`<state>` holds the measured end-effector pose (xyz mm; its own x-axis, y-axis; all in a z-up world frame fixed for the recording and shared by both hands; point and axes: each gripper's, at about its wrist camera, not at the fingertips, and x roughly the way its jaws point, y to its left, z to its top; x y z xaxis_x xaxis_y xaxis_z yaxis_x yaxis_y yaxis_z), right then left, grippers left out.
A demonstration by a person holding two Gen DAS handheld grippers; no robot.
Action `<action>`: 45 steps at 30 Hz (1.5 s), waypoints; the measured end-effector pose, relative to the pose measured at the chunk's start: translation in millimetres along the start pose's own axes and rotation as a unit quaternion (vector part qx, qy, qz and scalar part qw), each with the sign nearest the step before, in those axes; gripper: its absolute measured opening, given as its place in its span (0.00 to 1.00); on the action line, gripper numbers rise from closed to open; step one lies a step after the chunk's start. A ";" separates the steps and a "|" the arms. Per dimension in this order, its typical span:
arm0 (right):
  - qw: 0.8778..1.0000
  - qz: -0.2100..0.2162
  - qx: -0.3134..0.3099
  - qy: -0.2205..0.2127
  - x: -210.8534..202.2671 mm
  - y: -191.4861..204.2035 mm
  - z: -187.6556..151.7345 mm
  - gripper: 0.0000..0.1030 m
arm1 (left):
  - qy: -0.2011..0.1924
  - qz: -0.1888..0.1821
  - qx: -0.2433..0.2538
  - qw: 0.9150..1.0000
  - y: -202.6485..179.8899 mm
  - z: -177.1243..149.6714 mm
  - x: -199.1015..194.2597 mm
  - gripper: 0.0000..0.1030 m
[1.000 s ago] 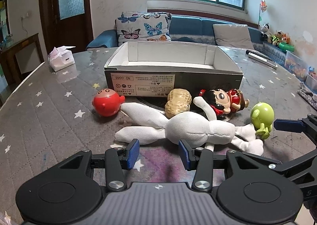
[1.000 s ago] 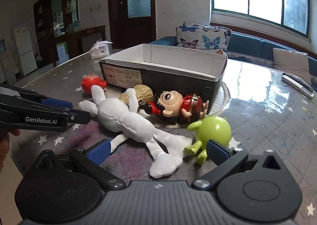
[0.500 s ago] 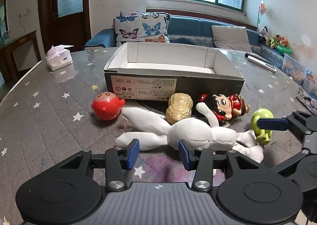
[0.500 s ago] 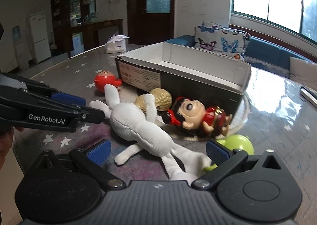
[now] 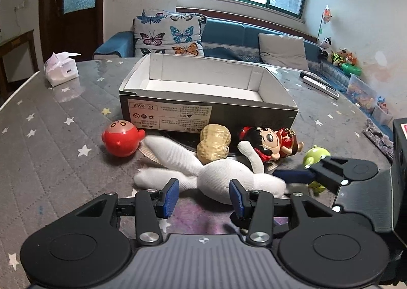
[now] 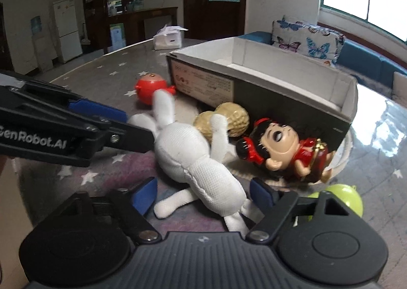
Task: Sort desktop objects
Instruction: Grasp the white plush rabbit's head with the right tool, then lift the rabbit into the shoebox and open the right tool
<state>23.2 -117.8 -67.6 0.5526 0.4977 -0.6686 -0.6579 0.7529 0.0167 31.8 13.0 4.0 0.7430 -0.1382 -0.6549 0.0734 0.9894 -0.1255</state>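
right gripper (image 6: 203,193): moved in, open jaws now straddling white plush (image 6: 201,162) | left gripper (image 5: 203,193): open, empty | box (image 5: 203,85): empty | pickup looks imminent

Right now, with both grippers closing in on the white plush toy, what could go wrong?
1. The right gripper, open, straddles the limp white plush rabbit; it may pinch only loose fabric and the toy could sag out.
2. A plush arm lies across the tan peanut-shaped toy and beside the red-dressed doll figurine, so lifting may drag them.
3. The open left gripper points at the same rabbit, so the two tools could collide.
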 end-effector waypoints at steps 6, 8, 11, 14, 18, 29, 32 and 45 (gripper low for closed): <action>1.000 0.029 0.000 0.006 -7.2 6.9 -3.1 0.64 | 0.003 -0.006 -0.008 1.000 1.4 1.4 -0.4 0.45; 1.000 0.028 -0.001 0.004 -9.9 9.1 -3.9 0.64 | 0.007 -0.009 -0.015 1.000 3.8 2.7 0.7 0.45; 1.000 0.026 0.013 0.001 -8.2 5.4 -3.0 0.62 | 0.014 -0.013 -0.030 0.999 8.6 5.5 4.0 0.45; 0.999 0.028 0.024 0.002 -4.8 2.0 -2.0 0.53 | 0.022 -0.016 -0.046 0.999 13.8 8.1 8.4 0.45; 0.999 0.029 0.024 0.003 -1.8 2.1 -1.1 0.45 | 0.031 -0.030 -0.072 0.997 20.2 12.2 12.1 0.45; 0.999 0.035 0.029 0.002 7.2 2.7 0.4 0.31 | 0.063 -0.052 -0.127 0.988 27.8 19.1 32.1 0.45; 0.999 0.036 0.031 0.002 8.8 2.5 -0.1 0.31 | 0.072 -0.068 -0.151 0.984 33.7 18.0 37.4 0.45; 0.999 0.039 0.015 -0.034 -16.8 10.4 4.7 0.27 | 0.038 -0.088 -0.134 0.986 30.6 24.0 3.8 0.36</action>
<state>9.5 -116.3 -52.7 0.5352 0.5822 -0.6121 -0.6849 0.7232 0.0889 52.8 43.8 15.5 0.6810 -0.3198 -0.6588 0.0101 0.9036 -0.4282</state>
